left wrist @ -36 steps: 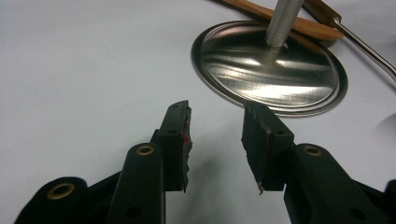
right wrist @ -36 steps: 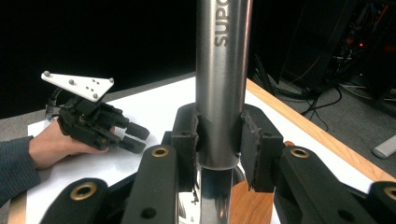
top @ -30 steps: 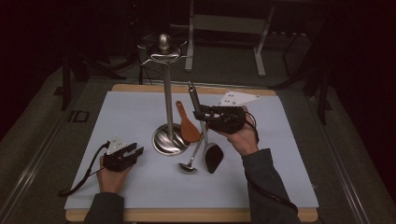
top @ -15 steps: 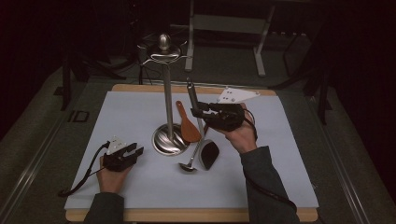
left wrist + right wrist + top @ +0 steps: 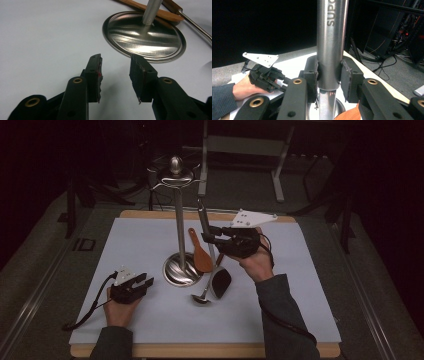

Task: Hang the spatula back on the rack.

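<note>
While the left gripper (image 5: 142, 282) rests open on the table, the right gripper (image 5: 209, 239) clamps a spatula's steel handle (image 5: 331, 45).

High view: up above, looking forward and down on the whole surface (image 5: 150, 320).
Left view: very near, low.
Both see: round stand base (image 5: 182, 271) (image 5: 145, 37).

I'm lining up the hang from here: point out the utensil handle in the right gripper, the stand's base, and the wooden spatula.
Utensil handle (image 5: 331, 42), right gripper view, steel shaft above the pads.
Stand base (image 5: 147, 37), left gripper view, bare disc top.
Wooden spatula (image 5: 202, 259), high view, on its blade.
</note>
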The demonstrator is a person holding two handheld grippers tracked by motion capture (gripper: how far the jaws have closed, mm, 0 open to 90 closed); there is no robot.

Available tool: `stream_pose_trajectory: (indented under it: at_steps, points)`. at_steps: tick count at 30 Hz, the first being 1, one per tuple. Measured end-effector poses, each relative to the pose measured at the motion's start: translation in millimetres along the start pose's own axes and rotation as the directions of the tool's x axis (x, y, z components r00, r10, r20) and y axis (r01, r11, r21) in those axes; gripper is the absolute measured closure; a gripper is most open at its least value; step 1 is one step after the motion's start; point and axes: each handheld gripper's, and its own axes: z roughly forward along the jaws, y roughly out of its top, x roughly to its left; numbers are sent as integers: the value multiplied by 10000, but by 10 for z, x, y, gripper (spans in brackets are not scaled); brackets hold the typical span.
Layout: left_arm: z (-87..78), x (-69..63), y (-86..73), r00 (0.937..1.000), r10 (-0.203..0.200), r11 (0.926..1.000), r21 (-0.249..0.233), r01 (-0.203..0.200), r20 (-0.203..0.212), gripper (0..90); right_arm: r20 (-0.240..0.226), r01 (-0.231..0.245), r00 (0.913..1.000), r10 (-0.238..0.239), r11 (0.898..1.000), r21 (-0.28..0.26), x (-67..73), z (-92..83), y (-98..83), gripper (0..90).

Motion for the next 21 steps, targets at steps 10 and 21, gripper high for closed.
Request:
stream_pose_trajectory:
  at_steps: [10,21]
  points:
    - [-1,0,0,10000,4,10000,-3,-4,-5,616,-72,76,9999,-77,9999,-85,25,13,73,693]
    - [0,-1,0,10000,-14,10000,-4,14,-18,616,-150,128,9998,-131,9996,-236,51,21,143,693]
